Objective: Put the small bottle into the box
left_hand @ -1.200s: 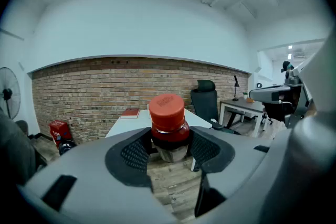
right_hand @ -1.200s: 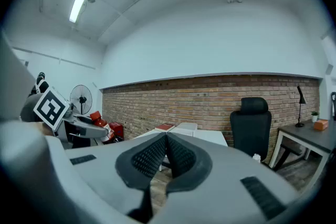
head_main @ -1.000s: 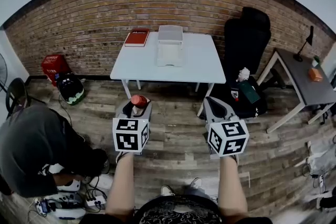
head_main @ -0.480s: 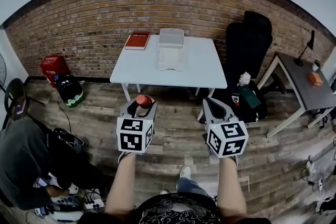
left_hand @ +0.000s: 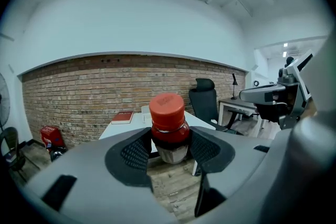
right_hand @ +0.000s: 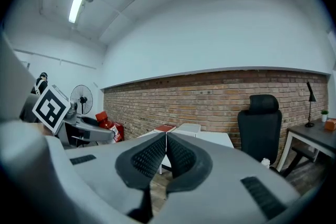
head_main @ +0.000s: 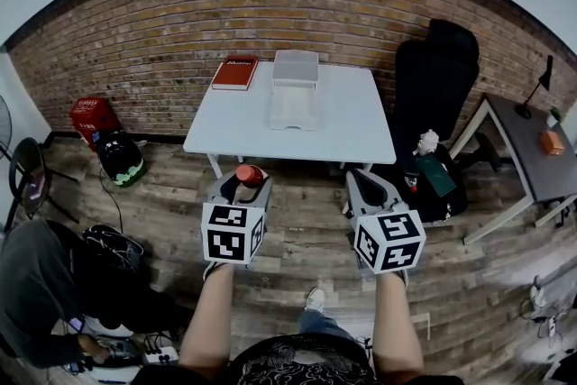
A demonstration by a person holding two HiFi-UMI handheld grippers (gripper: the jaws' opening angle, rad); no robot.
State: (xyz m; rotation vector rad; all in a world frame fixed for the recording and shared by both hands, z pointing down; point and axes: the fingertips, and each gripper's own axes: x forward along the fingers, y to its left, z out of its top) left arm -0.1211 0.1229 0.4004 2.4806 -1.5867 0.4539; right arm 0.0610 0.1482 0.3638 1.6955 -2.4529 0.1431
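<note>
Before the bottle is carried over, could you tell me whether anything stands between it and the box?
Nothing visible does. The left gripper holds the small bottle short of the white table; the tabletop in front of the box is bare, and the red book lies to its left.

Grey left gripper point(head_main: 242, 182), right gripper point(head_main: 361, 178): black-white marker cubes point(head_main: 230, 233); shirt point(head_main: 297, 365) seemingly patterned.

bystander point(head_main: 41, 288) crouched lower at left, table point(head_main: 347, 117) slightly nearer
</note>
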